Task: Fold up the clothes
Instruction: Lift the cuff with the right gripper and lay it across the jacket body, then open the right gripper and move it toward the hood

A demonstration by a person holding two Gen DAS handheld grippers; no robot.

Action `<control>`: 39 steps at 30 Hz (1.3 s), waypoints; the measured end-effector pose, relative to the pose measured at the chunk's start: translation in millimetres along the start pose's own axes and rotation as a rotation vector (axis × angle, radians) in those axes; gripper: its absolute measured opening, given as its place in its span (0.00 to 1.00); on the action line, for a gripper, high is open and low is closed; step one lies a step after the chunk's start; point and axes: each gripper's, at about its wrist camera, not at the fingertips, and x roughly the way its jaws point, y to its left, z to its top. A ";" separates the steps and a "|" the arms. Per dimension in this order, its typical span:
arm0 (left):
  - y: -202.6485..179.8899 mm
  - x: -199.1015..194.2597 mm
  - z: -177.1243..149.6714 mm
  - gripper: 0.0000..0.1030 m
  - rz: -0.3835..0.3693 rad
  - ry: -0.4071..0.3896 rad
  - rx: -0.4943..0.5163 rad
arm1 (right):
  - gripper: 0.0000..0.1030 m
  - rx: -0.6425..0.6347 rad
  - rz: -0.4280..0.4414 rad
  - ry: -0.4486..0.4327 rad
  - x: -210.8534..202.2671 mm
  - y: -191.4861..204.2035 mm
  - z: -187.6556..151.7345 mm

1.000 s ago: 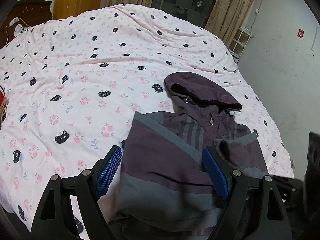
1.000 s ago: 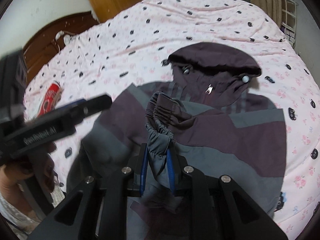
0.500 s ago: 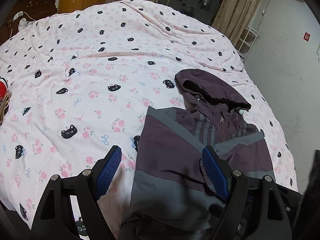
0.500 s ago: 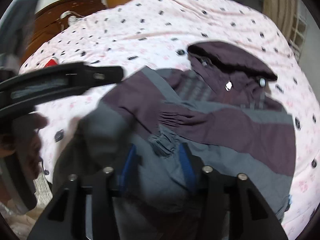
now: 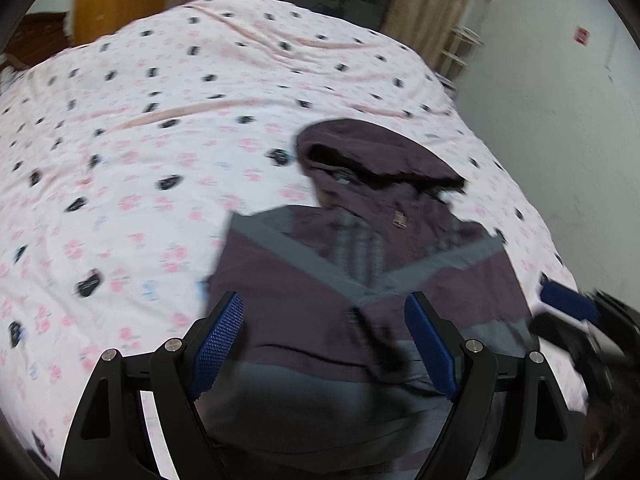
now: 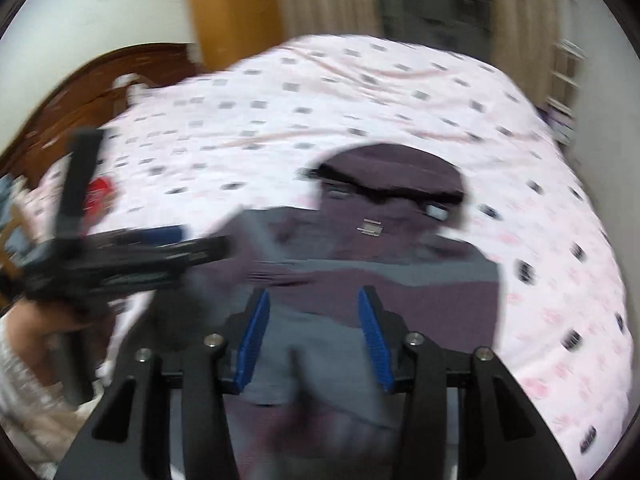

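No writing is legible; the left tongs [image 5: 326,344] gape empty over the jacket [image 5: 360,280], and the right tongs [image 6: 314,334], just closing slightly, hold nothing.

Home bedroom. Big bed [image 5: 160,128] with pink floral, cat-print sheet fills the view; dark carved wooden headboard [image 6: 80,92] at far left, beige curtains [image 5: 424,4] over a dark window at the far side, white wall [image 5: 560,100] right.

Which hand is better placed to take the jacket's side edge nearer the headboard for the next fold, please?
Left, probably: the left tongs hang open and empty just above that edge of the jacket, on the headboard side.
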 end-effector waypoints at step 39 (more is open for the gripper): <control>41.5 94.9 124.4 0.78 0.068 0.067 0.099 | 0.41 0.273 0.084 0.116 93.9 -158.4 94.2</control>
